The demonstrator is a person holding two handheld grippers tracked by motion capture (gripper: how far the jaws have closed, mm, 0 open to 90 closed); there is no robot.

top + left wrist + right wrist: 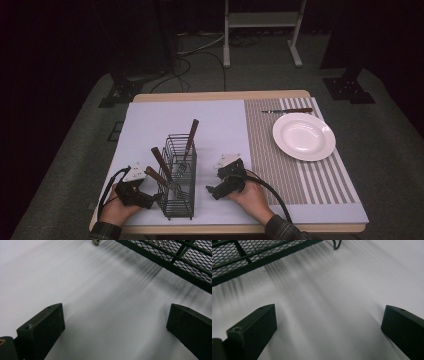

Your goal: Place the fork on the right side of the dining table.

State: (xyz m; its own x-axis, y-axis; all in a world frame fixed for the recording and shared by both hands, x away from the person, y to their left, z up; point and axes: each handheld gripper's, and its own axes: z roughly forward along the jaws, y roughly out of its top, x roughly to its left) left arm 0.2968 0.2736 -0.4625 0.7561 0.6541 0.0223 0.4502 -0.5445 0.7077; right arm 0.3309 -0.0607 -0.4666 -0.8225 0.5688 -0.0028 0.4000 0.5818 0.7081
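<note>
Flanking the black wire cutlery basket [180,175] near the table's [215,95] front edge, the left gripper [156,198] and right gripper [210,191] rest on the mat. Left gripper view: jaws wide apart, empty, basket mesh [175,257] at upper right. Right gripper view: jaws spread, empty, mesh [249,255] at upper left.

Both forearms enter from six o'clock. Left claw [152,199] is held low at about seven o'clock, jaws spread wide, nothing between them. Right claw [211,191] is held near six o'clock, jaws likewise wide apart and unloaded.
</note>
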